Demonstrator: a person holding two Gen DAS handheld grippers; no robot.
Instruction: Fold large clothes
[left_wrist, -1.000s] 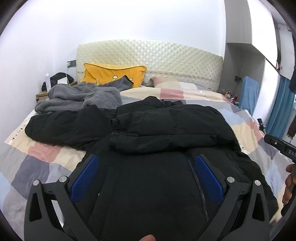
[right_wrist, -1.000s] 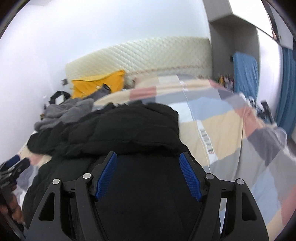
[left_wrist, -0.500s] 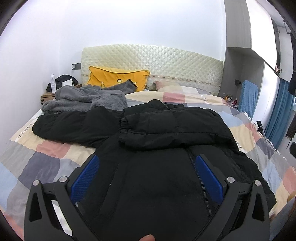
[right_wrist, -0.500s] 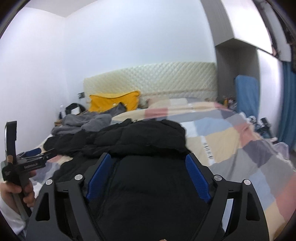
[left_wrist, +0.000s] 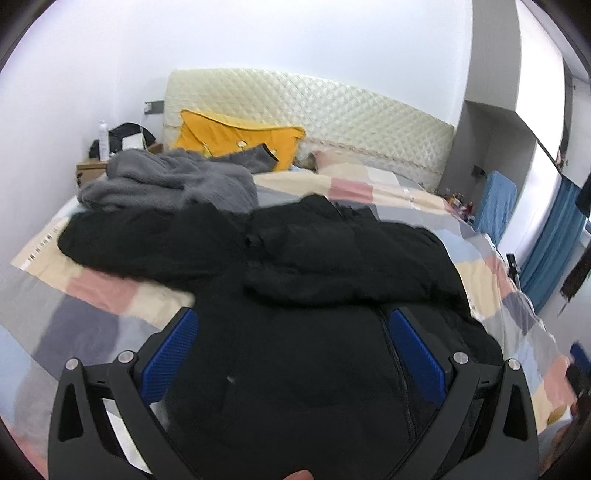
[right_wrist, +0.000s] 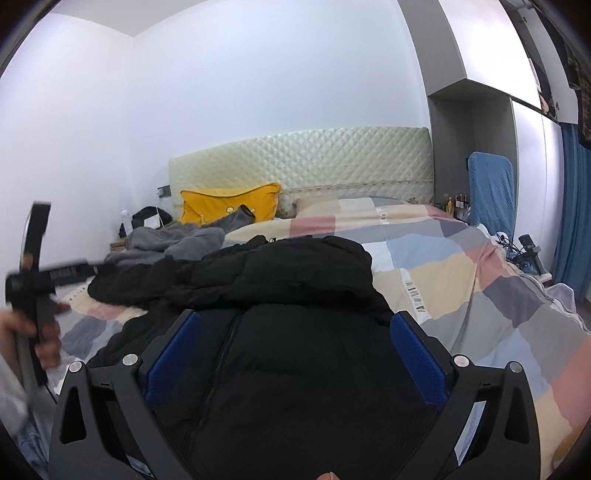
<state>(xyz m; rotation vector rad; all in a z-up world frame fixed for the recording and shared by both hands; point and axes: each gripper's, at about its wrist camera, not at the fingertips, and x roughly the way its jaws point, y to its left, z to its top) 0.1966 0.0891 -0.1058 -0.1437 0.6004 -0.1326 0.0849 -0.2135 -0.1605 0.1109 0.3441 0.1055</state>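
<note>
A large black padded jacket (left_wrist: 295, 295) lies spread on the bed, zip up. One sleeve is folded across its chest; the other sleeve (left_wrist: 140, 243) stretches out to the left. It also shows in the right wrist view (right_wrist: 295, 332). My left gripper (left_wrist: 291, 343) is open and empty, above the jacket's lower body. My right gripper (right_wrist: 295, 343) is open and empty, above the jacket's right half. The left gripper's handle (right_wrist: 37, 280), blurred, shows at the left of the right wrist view.
The bed has a pastel patchwork cover (left_wrist: 92, 302) and a cream quilted headboard (left_wrist: 314, 99). A grey fleece garment (left_wrist: 166, 181) and a yellow pillow (left_wrist: 236, 136) lie at the head. A nightstand (left_wrist: 92, 170) stands left; a blue chair (right_wrist: 491, 192) and curtain stand right.
Both grippers stay open while the cameras shift. The left view has tilted and moved slightly. The right view has risen, and the left gripper's handle has moved in it.
</note>
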